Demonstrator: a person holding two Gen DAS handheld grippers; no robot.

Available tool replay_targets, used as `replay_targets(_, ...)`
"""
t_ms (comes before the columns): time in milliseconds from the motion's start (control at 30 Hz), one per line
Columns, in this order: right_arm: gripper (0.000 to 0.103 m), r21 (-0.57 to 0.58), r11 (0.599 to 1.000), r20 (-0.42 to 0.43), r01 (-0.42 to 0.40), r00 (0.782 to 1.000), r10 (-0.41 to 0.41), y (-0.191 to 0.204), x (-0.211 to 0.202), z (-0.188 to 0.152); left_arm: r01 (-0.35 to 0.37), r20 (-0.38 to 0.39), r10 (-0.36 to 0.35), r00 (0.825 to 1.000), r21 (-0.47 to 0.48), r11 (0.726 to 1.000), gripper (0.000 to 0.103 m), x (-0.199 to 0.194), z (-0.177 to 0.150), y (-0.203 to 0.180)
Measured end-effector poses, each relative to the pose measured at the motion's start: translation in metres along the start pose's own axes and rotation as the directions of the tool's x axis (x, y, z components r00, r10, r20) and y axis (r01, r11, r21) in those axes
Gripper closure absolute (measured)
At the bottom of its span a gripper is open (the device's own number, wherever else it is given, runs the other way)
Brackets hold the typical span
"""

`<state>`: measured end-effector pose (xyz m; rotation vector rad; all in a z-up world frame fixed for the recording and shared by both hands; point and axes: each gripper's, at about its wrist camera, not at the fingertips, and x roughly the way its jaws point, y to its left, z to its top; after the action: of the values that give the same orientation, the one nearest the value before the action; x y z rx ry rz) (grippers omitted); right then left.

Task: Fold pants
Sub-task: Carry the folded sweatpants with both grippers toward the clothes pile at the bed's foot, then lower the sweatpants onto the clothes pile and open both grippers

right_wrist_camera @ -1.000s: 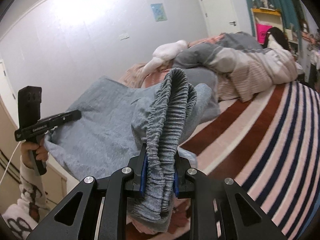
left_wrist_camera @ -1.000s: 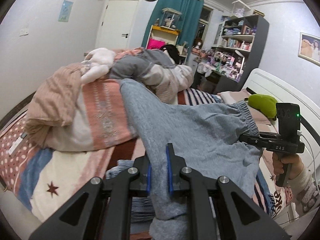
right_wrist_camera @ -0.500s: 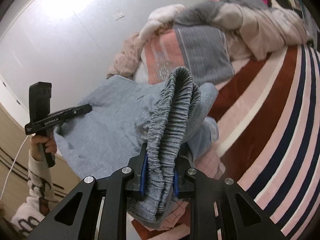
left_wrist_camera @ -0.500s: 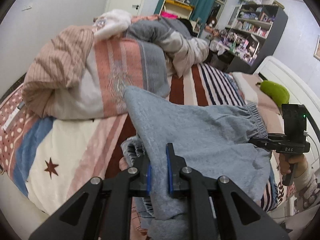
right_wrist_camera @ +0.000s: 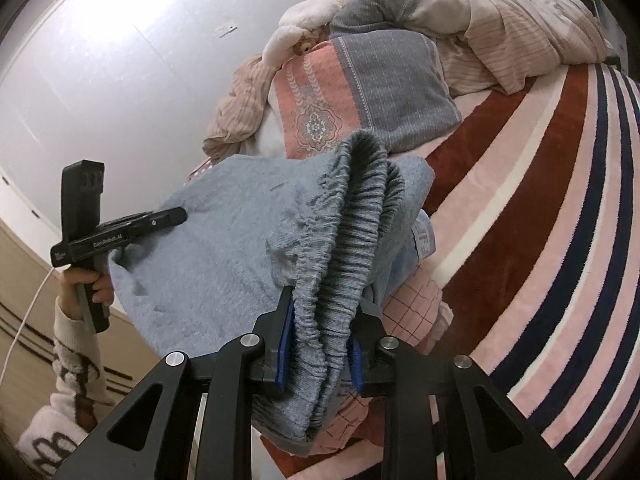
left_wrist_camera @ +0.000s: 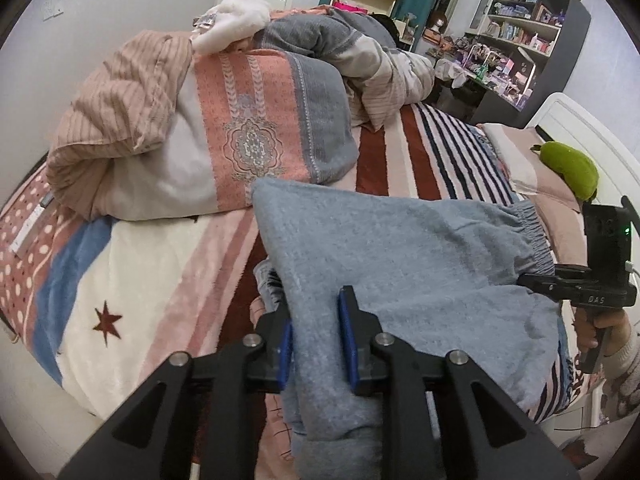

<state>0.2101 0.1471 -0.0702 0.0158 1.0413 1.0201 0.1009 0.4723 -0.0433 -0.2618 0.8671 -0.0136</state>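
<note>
Now both grippers grip the grey sweatpants (left_wrist_camera: 404,256), stretched in the air above the bed's near edge. Left gripper (left_wrist_camera: 316,340) clamps a fabric edge; right gripper (right_wrist_camera: 320,344) pinches the bunched elastic waistband (right_wrist_camera: 352,216). Striped blanket (left_wrist_camera: 404,152) lies open far right; piled quilts (left_wrist_camera: 224,120) crowd far left. Versus 1.0 s ago, pants sit lower, nearer the blanket.

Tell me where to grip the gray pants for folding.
Hold the gray pants by the gathered elastic waistband, end-on as the right gripper has it: its ribbed bunch fills the jaws. The left gripper pinches the opposite edge, spreading the cloth.
</note>
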Motion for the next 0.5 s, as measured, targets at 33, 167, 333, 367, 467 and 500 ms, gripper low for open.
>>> replay_targets(33, 0.083, -0.001, 1.0, -0.002, 0.002, 1.0, -0.002, 0.0, 0.0, 0.0, -0.004, 0.002, 0.004, 1.0, -0.001, 1.0, 0.085, -0.001, 0.0, -0.001)
replay_targets(167, 0.082, -0.023, 0.999, 0.0, 0.023, 1.0, -0.023, 0.006, -0.003, 0.0, -0.051, 0.007, 0.051, 0.999, 0.014, 0.999, 0.073, -0.005, 0.001, -0.006)
replay_targets(333, 0.074, -0.049, 0.998, 0.014, 0.045, 0.999, -0.044, 0.009, -0.011, 0.001, -0.082, 0.021, 0.082, 0.996, 0.012, 0.997, 0.06, -0.012, 0.005, -0.01)
replay_targets(367, 0.07, -0.059, 0.997, 0.02, 0.052, 0.998, -0.051, 0.01, -0.015, 0.001, -0.096, 0.024, 0.096, 0.995, 0.015, 0.995, 0.057, -0.014, 0.006, -0.012)
replay_targets(467, 0.064, -0.073, 0.996, 0.032, 0.054, 0.998, -0.052, 0.013, -0.025, 0.0, -0.136, 0.041, 0.135, 0.99, 0.027, 0.99, 0.051, -0.023, 0.009, -0.02)
replay_targets(500, 0.063, -0.078, 0.995, 0.038, 0.057, 0.998, -0.054, 0.015, -0.028, -0.002, -0.144, 0.046, 0.142, 0.989, 0.026, 0.989, 0.051, -0.025, 0.009, -0.021)
